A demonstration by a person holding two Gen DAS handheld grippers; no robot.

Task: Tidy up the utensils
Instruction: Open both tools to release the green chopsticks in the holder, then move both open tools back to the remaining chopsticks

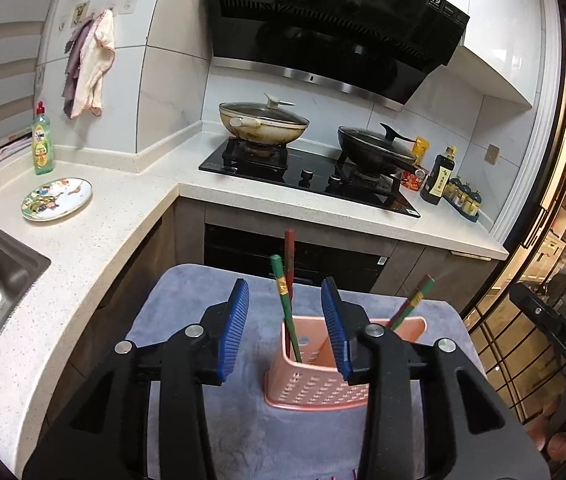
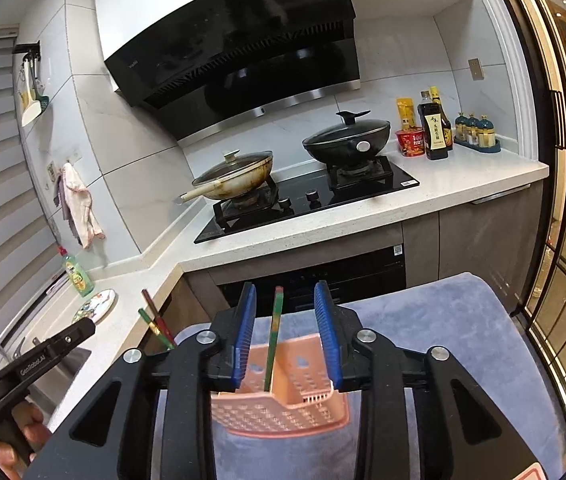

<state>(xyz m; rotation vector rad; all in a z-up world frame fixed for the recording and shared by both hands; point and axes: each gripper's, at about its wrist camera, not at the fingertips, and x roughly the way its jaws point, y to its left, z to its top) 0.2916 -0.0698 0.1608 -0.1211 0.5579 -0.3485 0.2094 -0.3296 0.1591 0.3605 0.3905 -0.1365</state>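
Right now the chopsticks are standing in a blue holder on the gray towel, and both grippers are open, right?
Almost. The holder is pink, not blue; the blue parts are the gripper pads. The left wrist view shows it clearly. The rest holds: the chopsticks stand in it on the gray towel, and the left gripper and right gripper are both open.

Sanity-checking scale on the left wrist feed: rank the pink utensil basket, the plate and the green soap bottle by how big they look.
1. Pink utensil basket, largest, though nearest the camera.
2. Plate.
3. Green soap bottle, smallest; it stands farther back than the plate, so this gap is unsure.
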